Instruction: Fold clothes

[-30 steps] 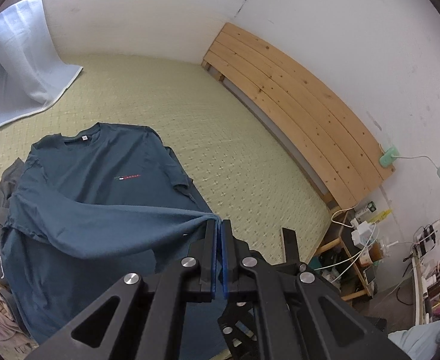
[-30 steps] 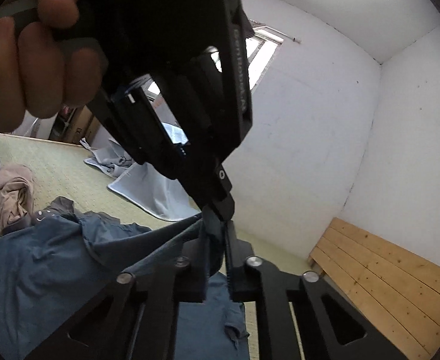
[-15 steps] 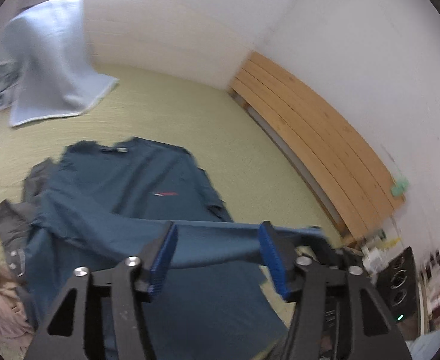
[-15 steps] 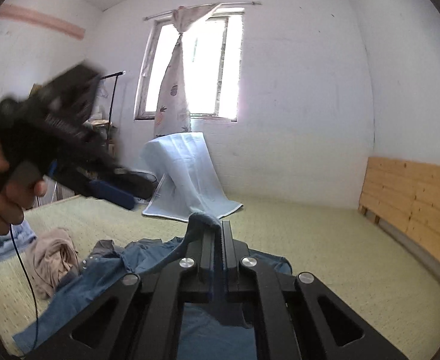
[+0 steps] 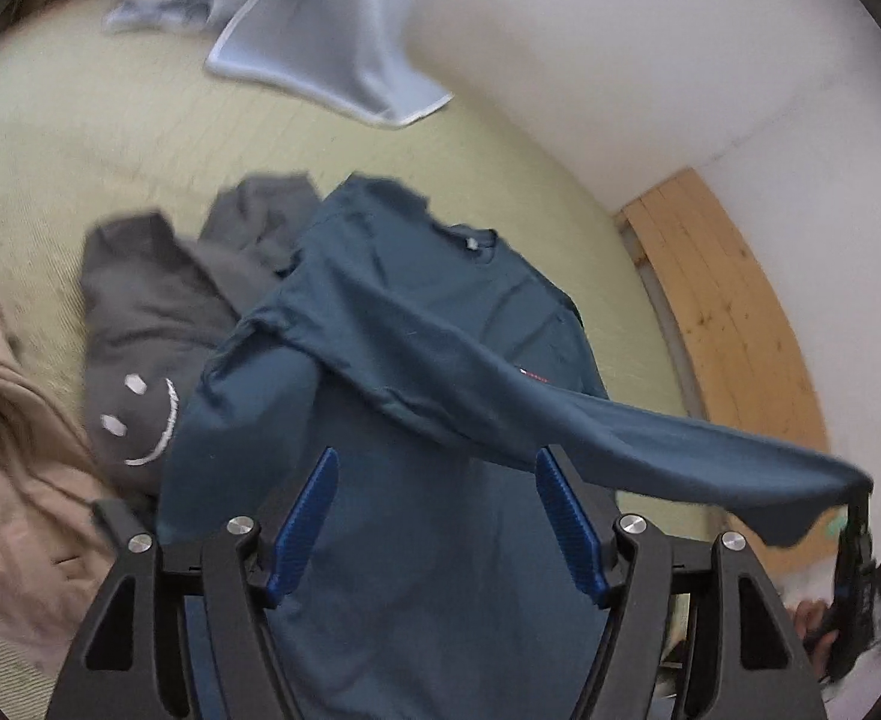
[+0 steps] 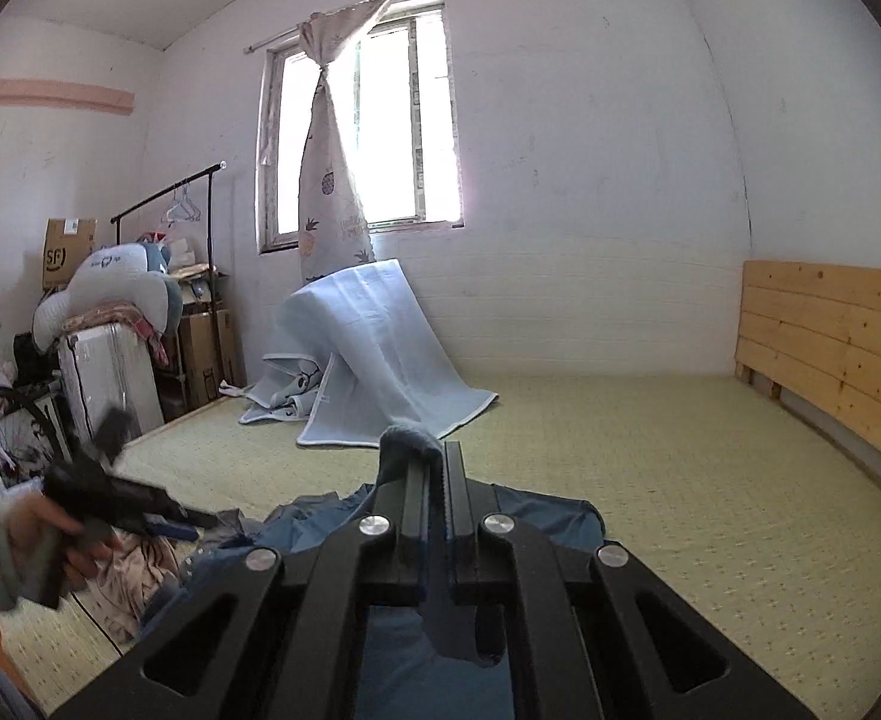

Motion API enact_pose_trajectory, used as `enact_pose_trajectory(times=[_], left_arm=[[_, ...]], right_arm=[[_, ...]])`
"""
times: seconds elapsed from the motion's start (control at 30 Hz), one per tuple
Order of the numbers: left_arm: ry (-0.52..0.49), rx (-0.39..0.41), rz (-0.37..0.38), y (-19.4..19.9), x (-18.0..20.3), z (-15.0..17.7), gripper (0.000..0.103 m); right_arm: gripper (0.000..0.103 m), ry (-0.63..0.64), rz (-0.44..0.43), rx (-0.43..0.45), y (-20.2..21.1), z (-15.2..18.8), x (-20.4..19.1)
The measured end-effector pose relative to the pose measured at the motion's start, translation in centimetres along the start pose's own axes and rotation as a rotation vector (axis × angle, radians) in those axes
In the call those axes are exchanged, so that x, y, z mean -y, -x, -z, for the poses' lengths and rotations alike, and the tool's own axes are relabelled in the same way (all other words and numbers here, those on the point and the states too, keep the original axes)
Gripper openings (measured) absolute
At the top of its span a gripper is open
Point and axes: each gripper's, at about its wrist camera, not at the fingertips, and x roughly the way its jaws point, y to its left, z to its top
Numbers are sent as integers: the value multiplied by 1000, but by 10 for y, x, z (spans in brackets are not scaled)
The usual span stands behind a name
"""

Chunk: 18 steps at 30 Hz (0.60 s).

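The left gripper (image 5: pixel 434 516) hung over the bed with its blue-padded jaws spread wide and nothing between them. Directly below and ahead of it lay the dark blue long-sleeved shirt (image 5: pixel 416 360), spread flat on the pale green mattress cover (image 5: pixel 110 138) with its collar pointing away from the gripper. One sleeve (image 5: pixel 650 438) was lifted off the body of the shirt and stretched across in front of the jaws toward the gripper's right, passing just beyond the right finger. Its cuff ended in the right gripper (image 5: pixel 857 516), visible there at the edge of the view, held in a hand I could only partly make out. From the right wrist view, the right gripper (image 6: pixel 434 480) had its jaws pressed together on that cuff (image 6: pixel 410 441), a fold of blue fabric bulging above the fingertips and more hanging down behind them. To the left of the left gripper, partly under the shirt's edge, lay a grey garment with a white smiley face (image 5: pixel 140 360), and further left a beige garment (image 5: pixel 8 450) was bunched up. Beyond the shirt a light blue blanket (image 5: pixel 332 60) sagged against the white wall, and a wooden headboard (image 5: pixel 734 324) ran along the far right.
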Motion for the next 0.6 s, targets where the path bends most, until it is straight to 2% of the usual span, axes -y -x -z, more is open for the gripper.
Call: enact_pose_trajectory(times=[0.23, 0.43, 0.6], left_arm=[[65, 14, -3, -37, -28, -21, 73], [113, 5, -38, -66, -43, -37, 73], [163, 63, -18, -76, -51, -48, 73]], right_arm=[[1, -31, 3, -4, -20, -18, 8], [1, -46, -12, 3, -28, -34, 11], [1, -33, -29, 3, -35, -53, 7]])
